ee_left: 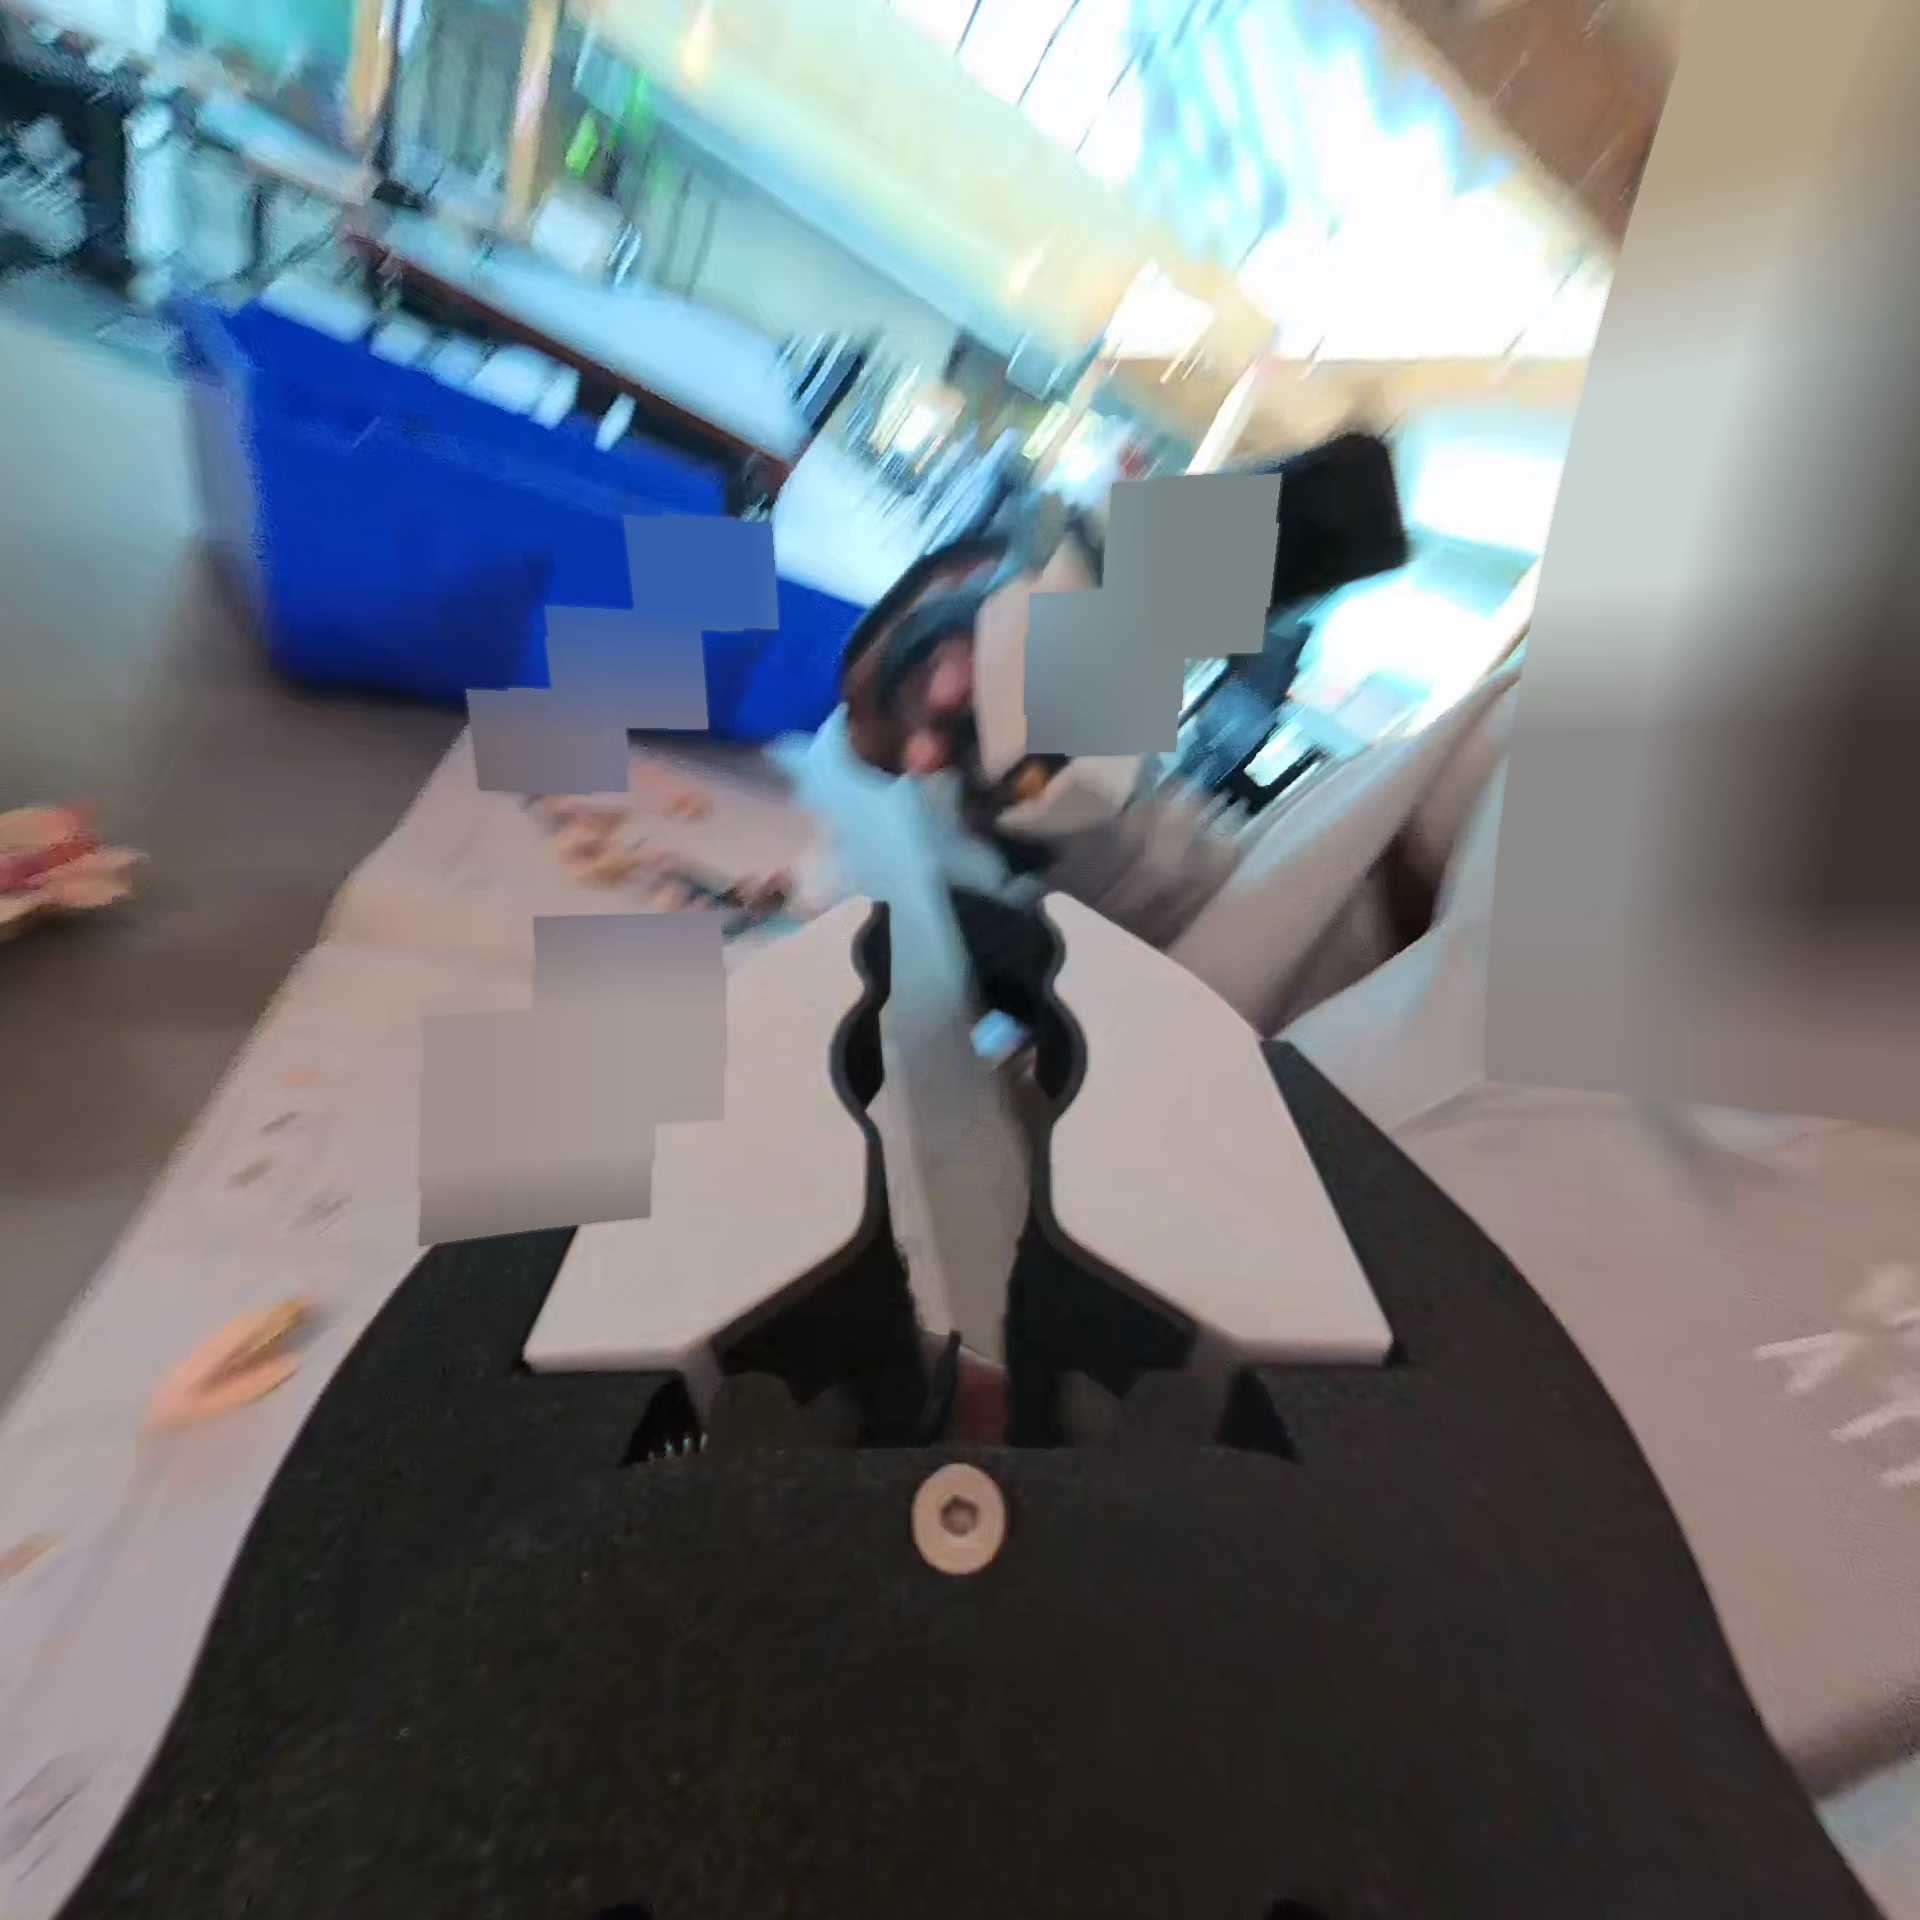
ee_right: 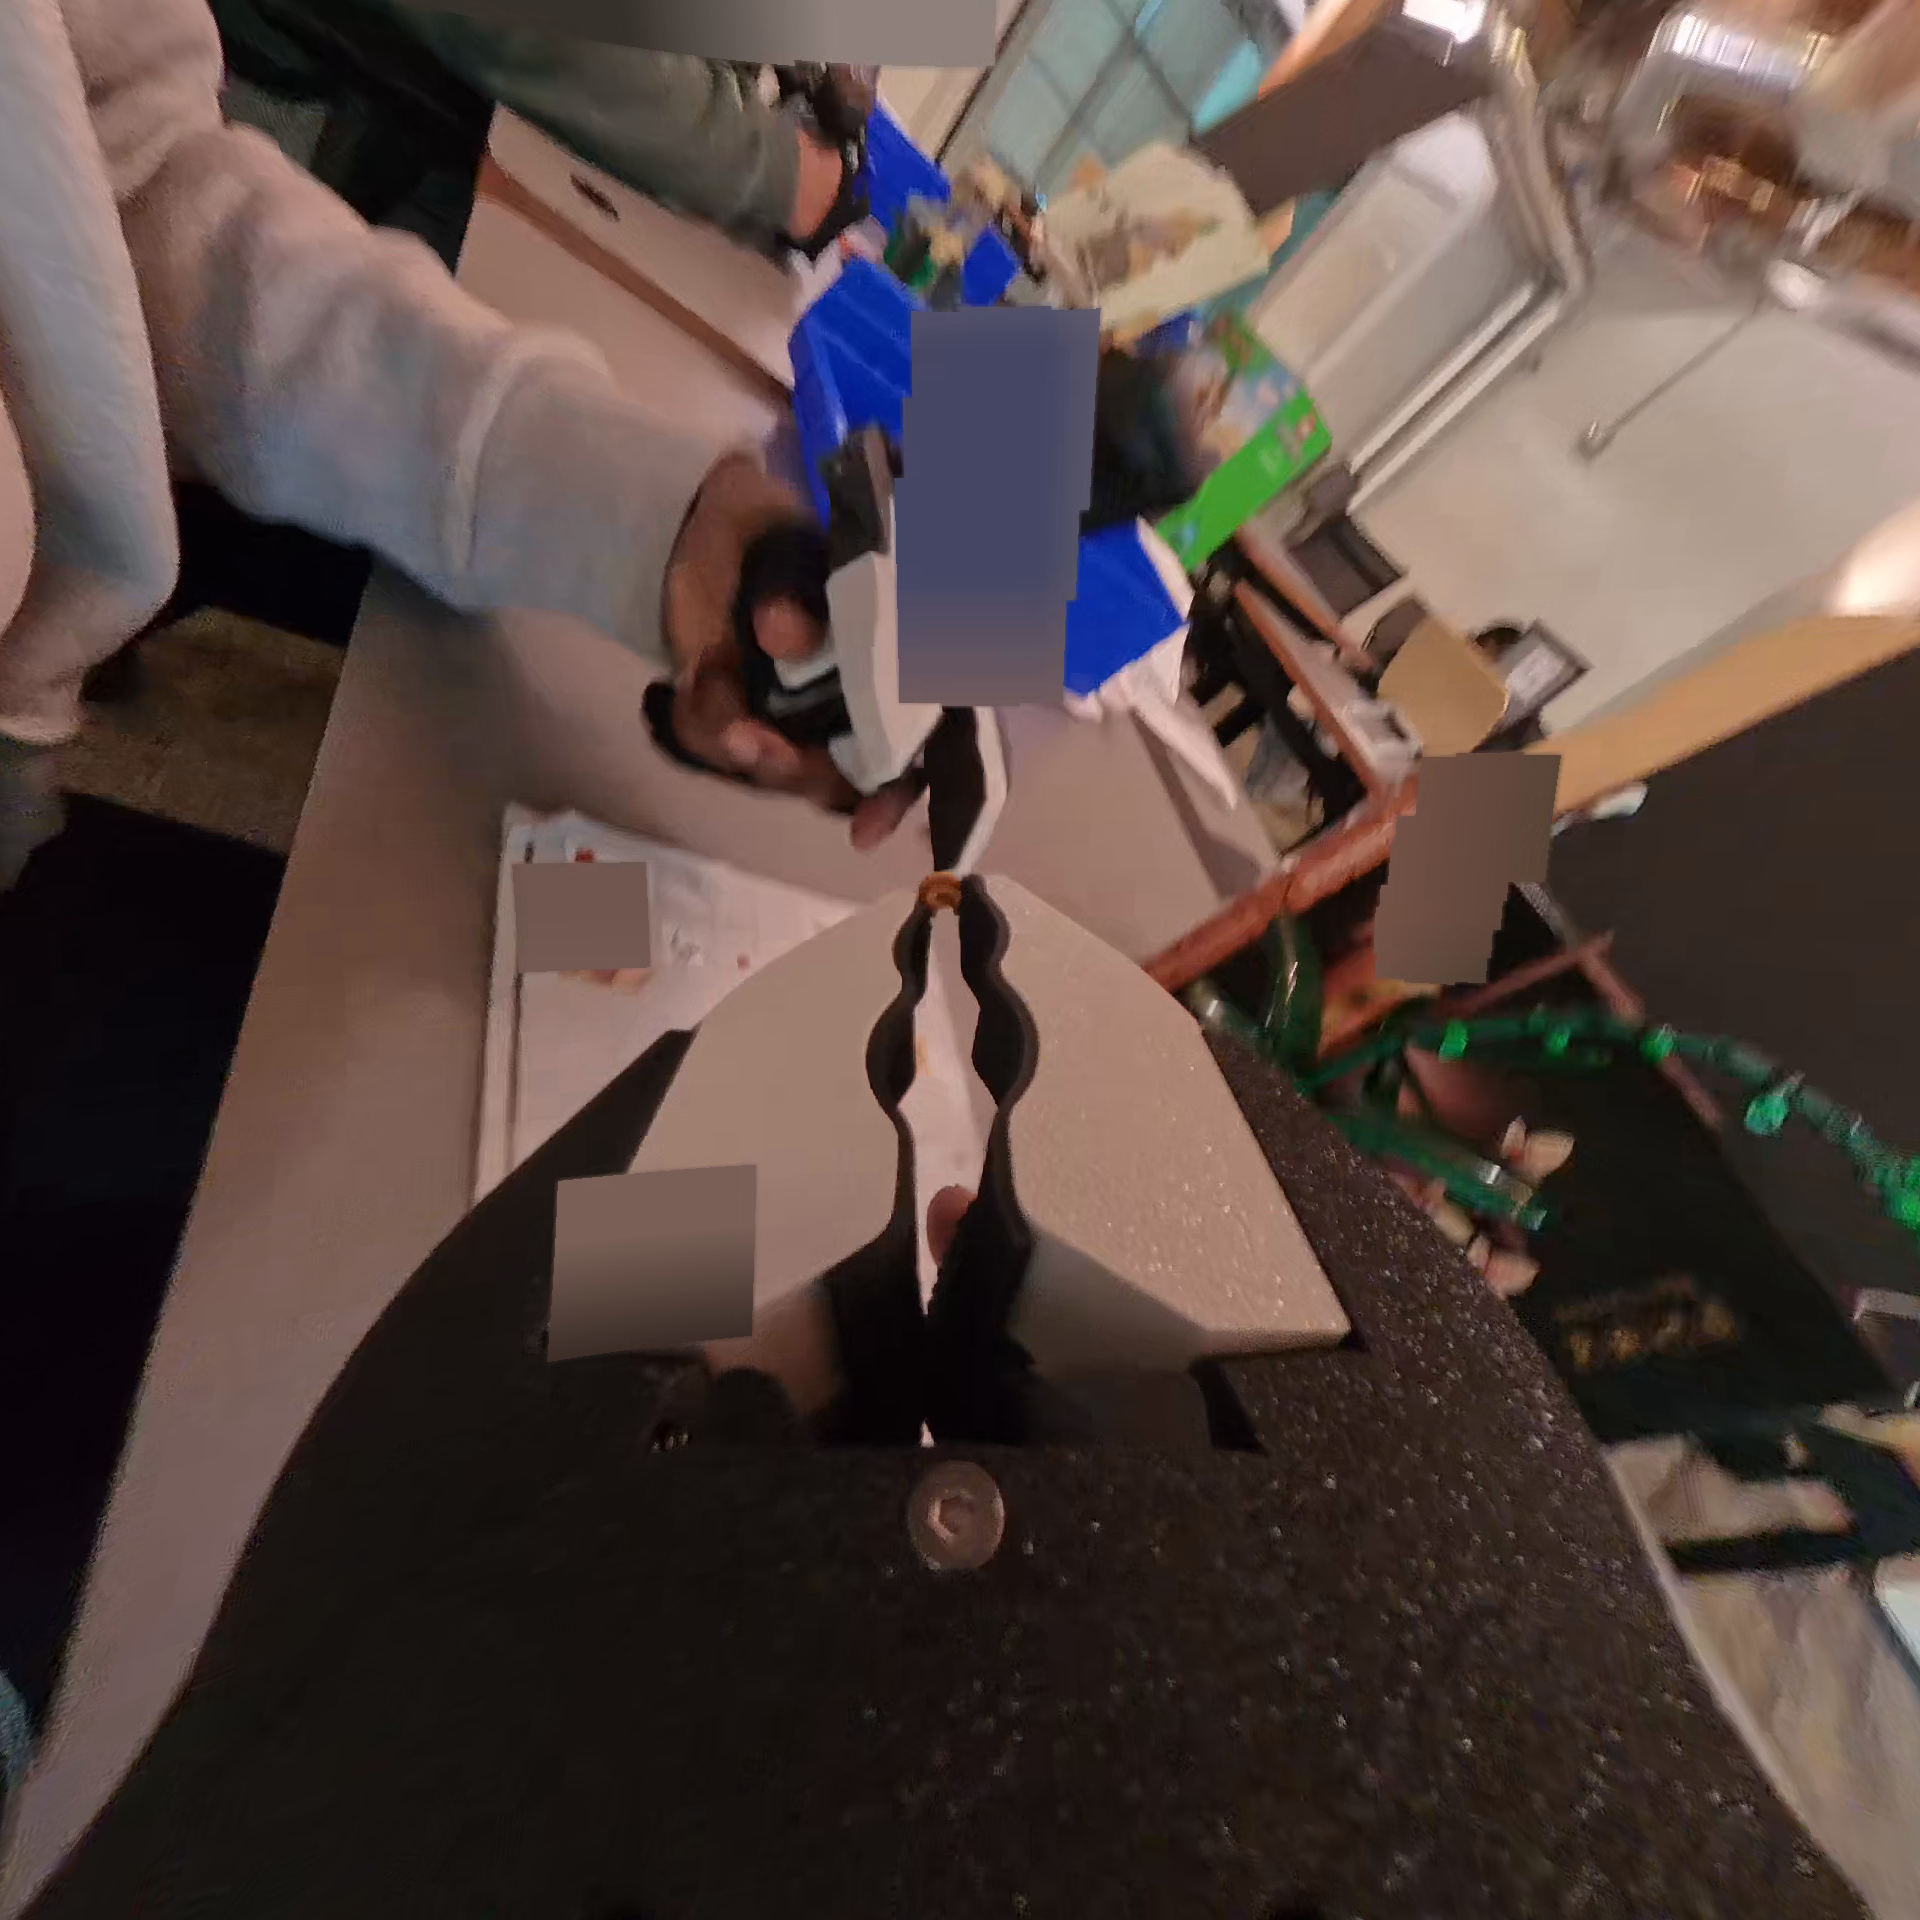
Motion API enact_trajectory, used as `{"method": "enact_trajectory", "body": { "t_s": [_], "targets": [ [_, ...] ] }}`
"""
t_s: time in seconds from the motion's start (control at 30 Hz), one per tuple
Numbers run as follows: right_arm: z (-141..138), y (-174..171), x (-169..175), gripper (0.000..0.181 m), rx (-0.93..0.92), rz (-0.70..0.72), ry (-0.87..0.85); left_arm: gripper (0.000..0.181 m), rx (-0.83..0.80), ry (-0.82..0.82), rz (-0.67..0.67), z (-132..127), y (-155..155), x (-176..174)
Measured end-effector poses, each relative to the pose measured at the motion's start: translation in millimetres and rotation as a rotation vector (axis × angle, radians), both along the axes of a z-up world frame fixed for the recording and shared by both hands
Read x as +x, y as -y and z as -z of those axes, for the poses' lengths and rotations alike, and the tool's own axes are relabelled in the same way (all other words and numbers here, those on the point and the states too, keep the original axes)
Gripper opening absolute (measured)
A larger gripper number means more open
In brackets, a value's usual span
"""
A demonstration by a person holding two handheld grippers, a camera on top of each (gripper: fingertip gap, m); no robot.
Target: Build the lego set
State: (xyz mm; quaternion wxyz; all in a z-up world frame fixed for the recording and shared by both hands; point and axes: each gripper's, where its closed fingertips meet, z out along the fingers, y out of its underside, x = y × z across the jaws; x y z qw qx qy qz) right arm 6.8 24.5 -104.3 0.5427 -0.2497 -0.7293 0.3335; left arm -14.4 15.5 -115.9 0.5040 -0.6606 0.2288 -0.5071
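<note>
My right gripper [ee_right: 943, 891] is shut on a small orange-gold Lego piece [ee_right: 941, 890], pinched at the very fingertips above the table. My left gripper [ee_right: 951, 847], held by a hand [ee_right: 727, 665] in a white sleeve, points down at that piece from just beyond it, its tip almost touching. In the blurred left wrist view, the left gripper [ee_left: 966, 914] is open with nothing between its pads. The right gripper [ee_left: 992, 966] shows as a blurred white and black shape beyond the gap. A green vine-like Lego build [ee_right: 1558, 1049] on a dark base stands to the right.
A white instruction sheet [ee_right: 748, 914] lies on the table under the grippers. Loose tan and peach pieces [ee_left: 644, 821] are scattered on the light table cover [ee_left: 312, 1091]. Blue bins [ee_right: 852, 343] and a green box [ee_right: 1247, 457] stand farther back. A person's white-sleeved arm [ee_right: 364, 395] crosses the left. My two grippers' fingertips are within a few centimetres of each other.
</note>
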Motion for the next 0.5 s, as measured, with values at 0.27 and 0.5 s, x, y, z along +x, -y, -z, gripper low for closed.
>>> {"method": "enact_trajectory", "body": {
  "t_s": [0.27, 0.5],
  "targets": [
    [76.5, 2.3, 35.4, 0.006, -0.192, 0.094, 0.228, 0.017, -0.024, -0.697, 0.023, 98.6, -5.0, 23.6],
    [79.6, 3.4, 39.9, 0.006, -0.403, 0.072, 0.209, 0.016, 0.013, -0.856, 0.101, 123.7, -13.7, 30.6]
  ]
}}
